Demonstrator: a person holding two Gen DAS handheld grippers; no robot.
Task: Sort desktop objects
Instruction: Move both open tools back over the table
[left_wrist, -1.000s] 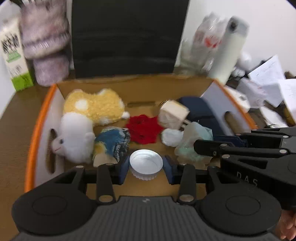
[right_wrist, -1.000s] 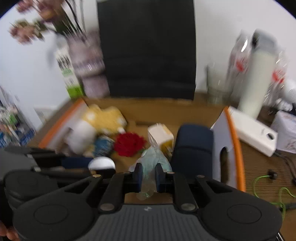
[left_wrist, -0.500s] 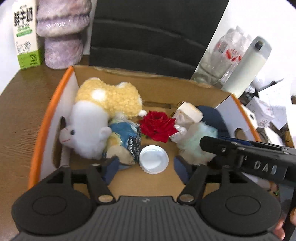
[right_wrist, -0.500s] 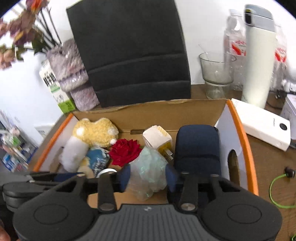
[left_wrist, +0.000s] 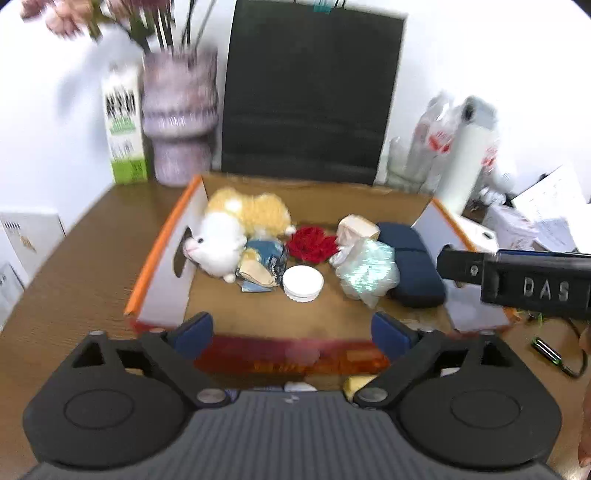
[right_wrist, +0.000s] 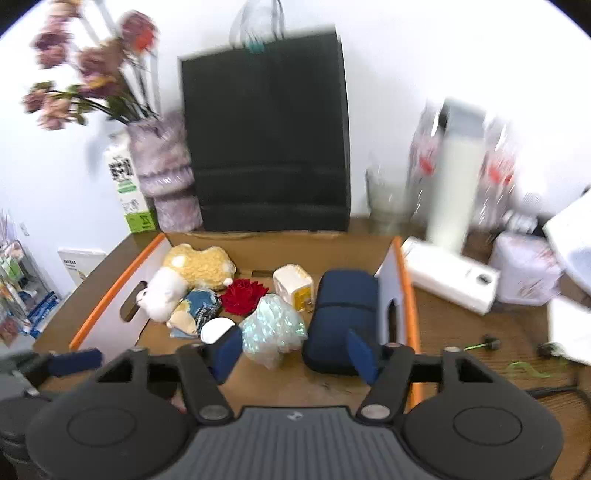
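Both my claws have pulled back from the cardboard box (left_wrist: 159, 291), left claw (left_wrist: 291, 332) and right claw (right_wrist: 295, 349) opening empty, white lid (left_wrist: 303, 282) and crinkly bag (right_wrist: 275, 330) dropped inside among 6 others; sorting looks nearly done.

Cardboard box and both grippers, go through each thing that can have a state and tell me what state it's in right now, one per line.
cardboard box: open-topped, holding items
white lid: lying flat on the box floor, released
crinkled plastic bag: resting in the box, released
navy case: shut, lying flat in the box
plush toy: lying on its side
left gripper: jaws opening, nothing between them
right gripper: jaws opening, gripping nothing
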